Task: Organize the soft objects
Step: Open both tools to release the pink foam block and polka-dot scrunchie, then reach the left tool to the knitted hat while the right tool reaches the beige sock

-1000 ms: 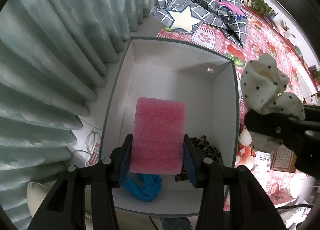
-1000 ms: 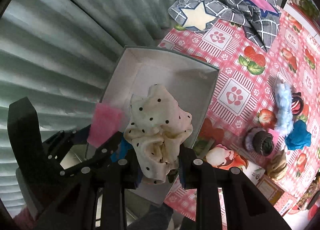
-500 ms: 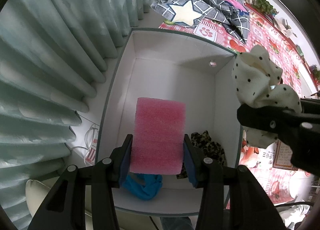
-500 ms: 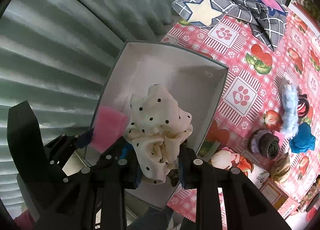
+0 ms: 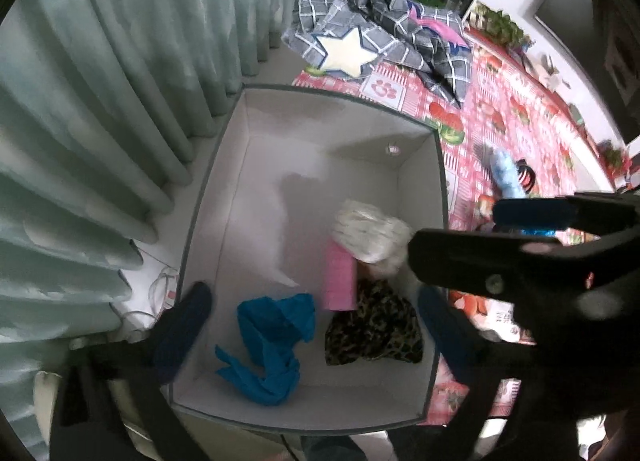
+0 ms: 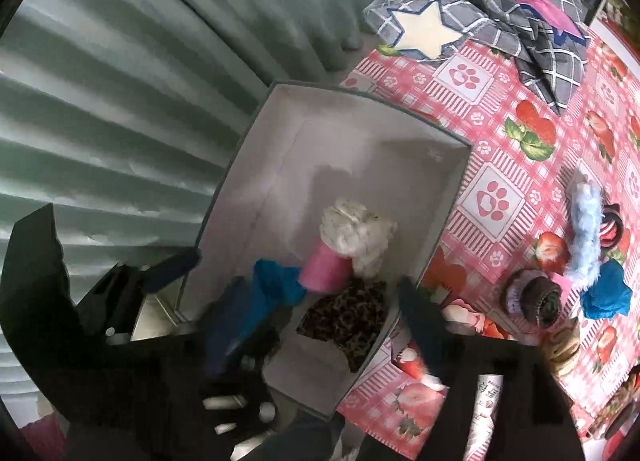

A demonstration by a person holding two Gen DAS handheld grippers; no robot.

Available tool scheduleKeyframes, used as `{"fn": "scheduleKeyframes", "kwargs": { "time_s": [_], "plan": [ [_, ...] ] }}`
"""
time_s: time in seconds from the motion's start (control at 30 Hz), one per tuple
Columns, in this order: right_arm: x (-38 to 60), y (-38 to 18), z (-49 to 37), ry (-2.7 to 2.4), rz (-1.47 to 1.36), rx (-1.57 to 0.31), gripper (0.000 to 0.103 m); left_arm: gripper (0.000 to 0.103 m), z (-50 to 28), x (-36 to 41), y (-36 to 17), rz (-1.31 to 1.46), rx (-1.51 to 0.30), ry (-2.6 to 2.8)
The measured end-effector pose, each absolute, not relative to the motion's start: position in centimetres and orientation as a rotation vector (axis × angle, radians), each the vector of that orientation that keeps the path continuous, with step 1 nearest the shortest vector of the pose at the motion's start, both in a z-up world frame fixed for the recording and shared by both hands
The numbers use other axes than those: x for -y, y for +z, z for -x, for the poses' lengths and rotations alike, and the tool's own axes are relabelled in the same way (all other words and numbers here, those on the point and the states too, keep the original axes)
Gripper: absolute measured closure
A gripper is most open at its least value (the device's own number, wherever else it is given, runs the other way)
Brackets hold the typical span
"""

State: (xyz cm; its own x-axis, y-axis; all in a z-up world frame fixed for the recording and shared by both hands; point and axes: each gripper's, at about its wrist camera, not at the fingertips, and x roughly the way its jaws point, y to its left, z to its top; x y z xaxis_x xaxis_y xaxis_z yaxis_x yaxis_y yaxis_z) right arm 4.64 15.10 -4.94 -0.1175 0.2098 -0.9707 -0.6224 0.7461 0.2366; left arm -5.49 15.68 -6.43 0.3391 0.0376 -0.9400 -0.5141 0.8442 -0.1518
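inside the white box (image 5: 224, 197) lie pink foam (image 5: 340, 281), cream scrunchie (image 5: 368, 237), blue cloth (image 5: 272, 341); both hand-held grippers (image 5: 308, 321) (image 6: 320, 317) gape, holding nothing.

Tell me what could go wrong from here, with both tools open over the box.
1. The pink sponge leans on the polka-dot scrunchie and leopard cloth; it may topple.
2. The left tool and right tool hang close together over the box; they could collide when pulling out.
3. The remaining items, such as the fluffy blue scrunchie, lie clustered on the tablecloth; a grab may catch two.
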Motion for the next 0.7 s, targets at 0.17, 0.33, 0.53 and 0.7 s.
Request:
{"fn": "scheduleKeyframes", "kwargs": {
  "time_s": [0.17, 0.33, 0.53, 0.7],
  "plan": [
    [-14.2, -4.2, -5.2, 0.706, 0.317, -1.529, 0.015, 0.000, 5.3, -15.8, -5.9, 0.497, -1.160, 0.374],
    [-11.7, -2.5, -6.3, 0.667, 0.243, -1.527, 0.015, 0.000, 4.5, -14.6, -4.1, 0.477, -1.142, 0.331],
    [-5.4, 0.0, -8.5, 0.569, 0.107, -1.535, 0.015, 0.000, 2.0, -10.9, -2.1, 0.406, -1.148, 0.216],
    [2.1, 1.5, -10.1, 0.457, -0.064, -1.556, 0.015, 0.000, -1.1, -6.6, -1.7, 0.311, -1.187, 0.116]
  ]
}}
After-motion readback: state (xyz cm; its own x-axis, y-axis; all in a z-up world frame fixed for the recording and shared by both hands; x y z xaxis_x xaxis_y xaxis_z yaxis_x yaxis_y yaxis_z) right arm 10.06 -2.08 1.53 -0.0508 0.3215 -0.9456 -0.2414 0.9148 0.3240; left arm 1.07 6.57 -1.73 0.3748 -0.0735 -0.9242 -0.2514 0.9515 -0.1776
